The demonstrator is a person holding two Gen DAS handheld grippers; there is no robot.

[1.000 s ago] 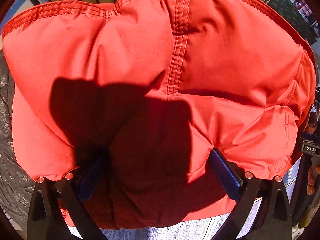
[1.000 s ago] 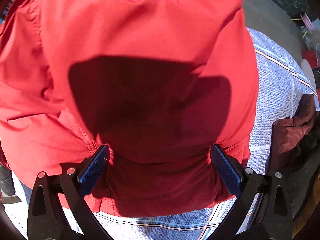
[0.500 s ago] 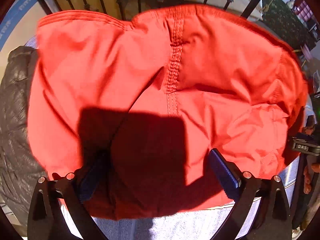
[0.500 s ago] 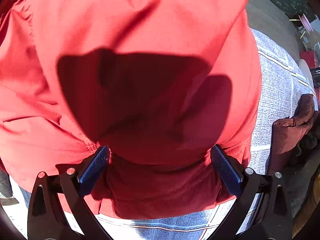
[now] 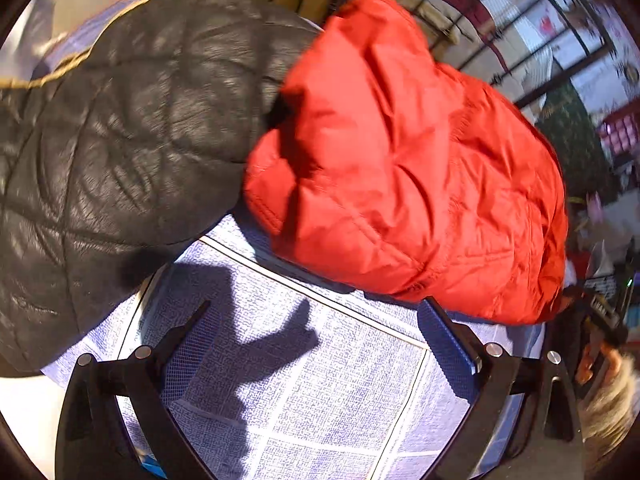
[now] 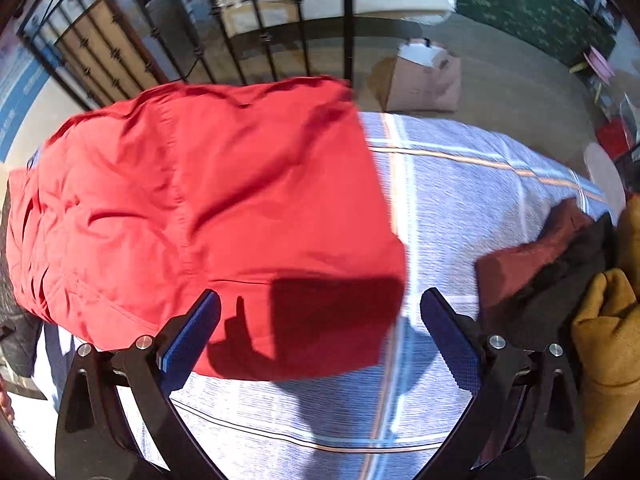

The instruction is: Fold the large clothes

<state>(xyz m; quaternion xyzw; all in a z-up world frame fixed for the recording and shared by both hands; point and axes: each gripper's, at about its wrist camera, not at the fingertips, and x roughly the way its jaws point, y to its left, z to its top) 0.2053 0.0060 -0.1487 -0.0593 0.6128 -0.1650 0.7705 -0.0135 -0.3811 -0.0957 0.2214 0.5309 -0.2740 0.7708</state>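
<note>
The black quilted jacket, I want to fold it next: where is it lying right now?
In the left wrist view the black quilted jacket fills the left side, lying on the checked cloth against the red jacket.

Pulled back from the puffy red-orange padded jacket [image 5: 404, 184] — both wide-spread grippers, left [image 5: 316, 344] and right [image 6: 320, 332], now clear of fabric that a second ago bulged between the blue pads. Now uncovered: blue-and-white checked cloth [image 5: 320, 392] below, a crinkled black quilted jacket [image 5: 120, 152] alongside — far more room visible beyond.
</note>
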